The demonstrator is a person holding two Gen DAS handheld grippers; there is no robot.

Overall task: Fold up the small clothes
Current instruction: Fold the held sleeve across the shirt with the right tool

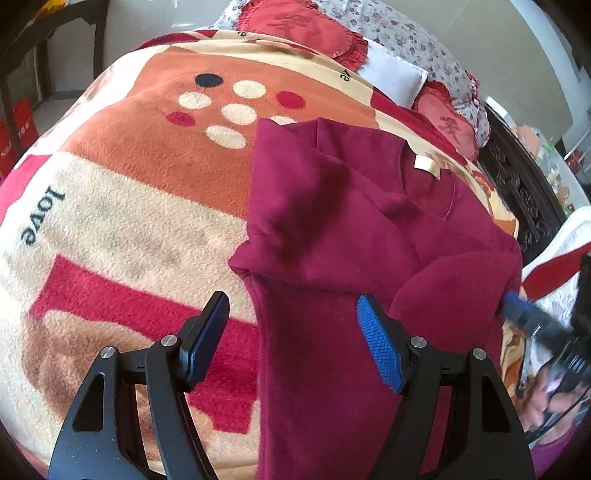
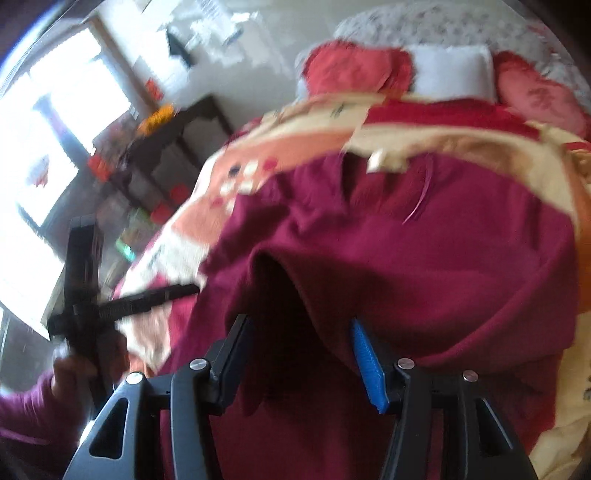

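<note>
A maroon top (image 1: 354, 236) lies on the patterned blanket (image 1: 147, 206), neck label away from me, its left sleeve folded over the body. My left gripper (image 1: 291, 332) is open and empty above the top's left edge. In the blurred right wrist view the same top (image 2: 424, 251) fills the middle. My right gripper (image 2: 301, 354) is open, with a raised fold of the maroon cloth lying between its jaws. The right gripper also shows at the right edge of the left wrist view (image 1: 524, 314); the left one shows at the left of the right wrist view (image 2: 177, 291).
Red cushions (image 1: 303, 26) and a white pillow (image 1: 391, 74) lie at the head of the bed. A dark carved bed frame (image 1: 524, 192) runs along the right. A dark shelf unit (image 2: 173, 147) with small items stands left of the bed.
</note>
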